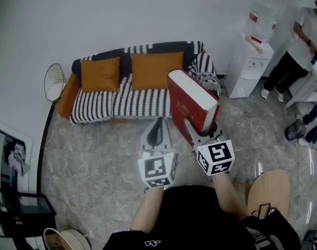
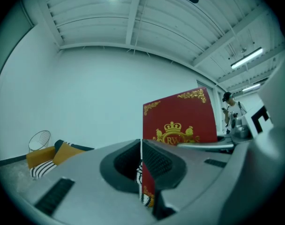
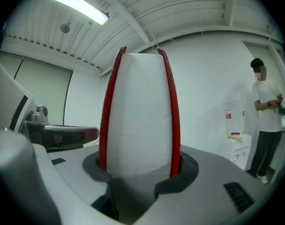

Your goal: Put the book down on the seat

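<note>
The right gripper (image 1: 201,133) has its jaws clamped on the red book (image 1: 192,102), which hides the sofa (image 1: 122,100) corner behind it. The left gripper (image 1: 157,128) has its jaws together, empty.

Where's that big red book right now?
The red book is right of centre in the head view, clamped in the right gripper above the floor, in front of the right end of the striped sofa.

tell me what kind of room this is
Probably a lounge or break corner in an office or lab: a striped sofa with orange cushions, a water dispenser against the bare wall, and polished stone-look flooring.
</note>
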Demonstrator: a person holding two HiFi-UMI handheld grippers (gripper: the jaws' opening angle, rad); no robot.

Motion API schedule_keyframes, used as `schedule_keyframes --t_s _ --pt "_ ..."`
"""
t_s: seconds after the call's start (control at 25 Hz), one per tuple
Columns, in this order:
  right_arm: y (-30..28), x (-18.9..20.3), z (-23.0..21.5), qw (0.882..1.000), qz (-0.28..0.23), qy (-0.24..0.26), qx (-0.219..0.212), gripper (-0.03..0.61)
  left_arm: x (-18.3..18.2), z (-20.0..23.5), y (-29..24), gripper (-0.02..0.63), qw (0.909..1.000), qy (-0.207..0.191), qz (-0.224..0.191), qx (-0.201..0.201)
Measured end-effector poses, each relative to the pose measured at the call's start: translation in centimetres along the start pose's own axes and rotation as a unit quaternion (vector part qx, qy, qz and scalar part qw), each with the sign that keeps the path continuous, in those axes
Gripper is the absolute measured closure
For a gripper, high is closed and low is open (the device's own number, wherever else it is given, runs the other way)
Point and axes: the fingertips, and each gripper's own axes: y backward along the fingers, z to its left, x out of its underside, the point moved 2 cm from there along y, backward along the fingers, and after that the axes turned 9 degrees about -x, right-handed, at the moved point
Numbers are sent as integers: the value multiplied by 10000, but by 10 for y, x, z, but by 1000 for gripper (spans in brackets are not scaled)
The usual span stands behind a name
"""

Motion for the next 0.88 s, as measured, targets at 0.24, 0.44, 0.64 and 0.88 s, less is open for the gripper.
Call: schedule_keyframes --t_s 0.24,0.44,0.64,0.88 --pt "19 7 -4 9999 18 90 -51 350 0 -13 5 594 9998 130 -118 -59" --pt "34 7 -21 9999 10 109 -22 350 -3 -31 7 594 9998 84 -188 -30" --pt "36 -4 -29 9998 -142 163 -14 350 -15 -37 -1 594 9995 -8 -309 23" --pt "23 -4 -48 9996 -201 193 86 350 -15 -37 -25 594 9992 -47 -369 117"
